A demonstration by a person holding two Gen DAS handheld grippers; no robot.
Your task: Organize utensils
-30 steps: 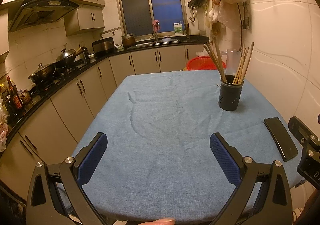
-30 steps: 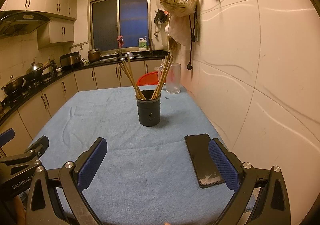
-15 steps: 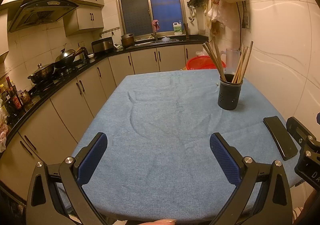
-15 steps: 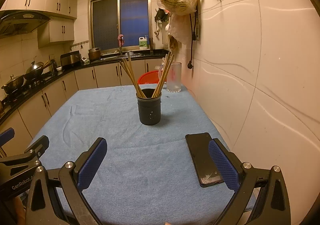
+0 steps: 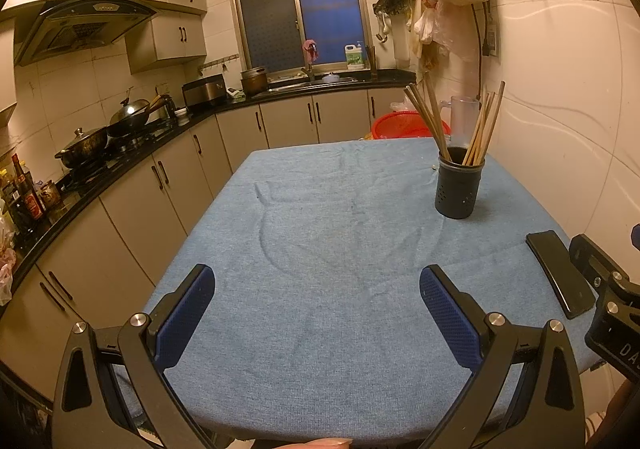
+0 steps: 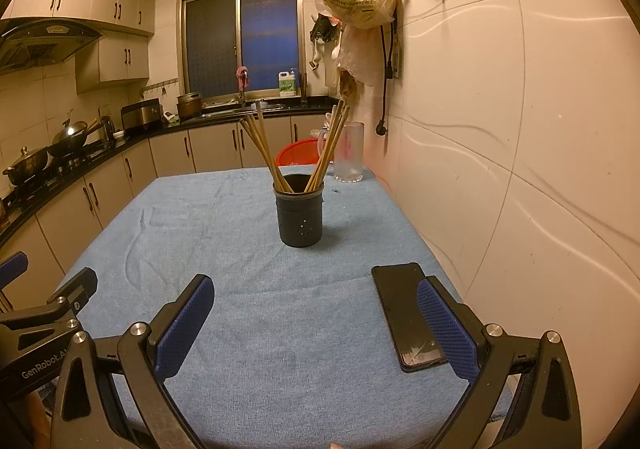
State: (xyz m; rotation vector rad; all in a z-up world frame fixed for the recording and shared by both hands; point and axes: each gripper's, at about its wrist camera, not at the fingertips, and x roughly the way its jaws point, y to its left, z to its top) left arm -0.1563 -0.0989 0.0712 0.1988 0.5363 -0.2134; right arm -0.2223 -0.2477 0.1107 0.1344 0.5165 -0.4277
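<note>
Wooden chopsticks standing splayed in dark holder mid-table. Left gripper and right gripper hovering near edge, both spread wide, gripping nothing. Approaching slowly, pinching one bundle, avoiding phone.

The right hand-held gripper hangs low over the near part of the worktop, which a blue cloth covers. Its two blue pads stand wide apart and nothing is between them. A dark holder stands upright near the middle of the worktop, and wooden chopsticks lean out of it to both sides. A black phone lies flat near the right edge, partly behind the right pad. A clear jug stands behind the holder, close to the wall. The left hand-held gripper shows at the left edge.
</note>
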